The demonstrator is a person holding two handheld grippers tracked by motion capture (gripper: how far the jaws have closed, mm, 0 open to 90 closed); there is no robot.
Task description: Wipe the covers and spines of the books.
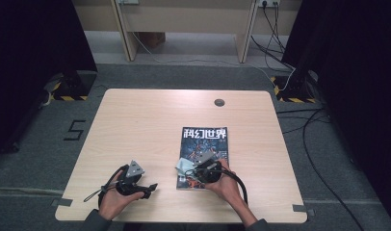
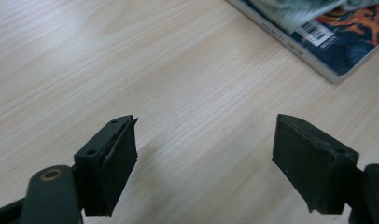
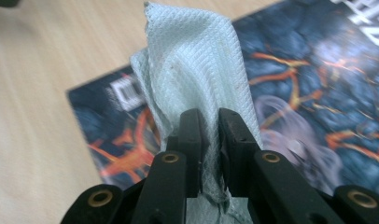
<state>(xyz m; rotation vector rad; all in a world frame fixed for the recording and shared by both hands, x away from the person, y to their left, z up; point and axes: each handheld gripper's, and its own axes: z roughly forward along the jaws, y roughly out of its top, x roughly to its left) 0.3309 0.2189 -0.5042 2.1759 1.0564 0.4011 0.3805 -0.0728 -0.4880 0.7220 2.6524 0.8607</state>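
From the high view I have the right hand-held gripper (image 1: 202,167) over the near end of the magazine (image 1: 205,144), which lies flat on the table (image 1: 145,120) a little right of centre, its title toward the far edge. A pale cloth (image 1: 185,166) hangs at that gripper's tip, resting on the magazine's near left corner. The left hand-held gripper (image 1: 148,187) sits well apart to the left, low over bare wood near the front edge. In the left gripper view its jaws stand wide with nothing between them, only the wood grain below, and the magazine's corner shows at the far right with the cloth draped over it. In the right gripper view the jaws are pinched nearly together on a fold of the cloth (image 3: 197,74), which rises out of them in a limp, crumpled peak over the magazine's (image 3: 295,93) dark cover. I judge the cloth to be very light and soft, a thin textured wipe that will bunch and trail rather than hold a shape, so a firm pinch on a gathered fold, as I have now, is the right hold; a grip on a single edge could slip. The glossy magazine may slide under wiping pressure, though I cannot tell how slick it is from here, so the free left gripper could steady it.
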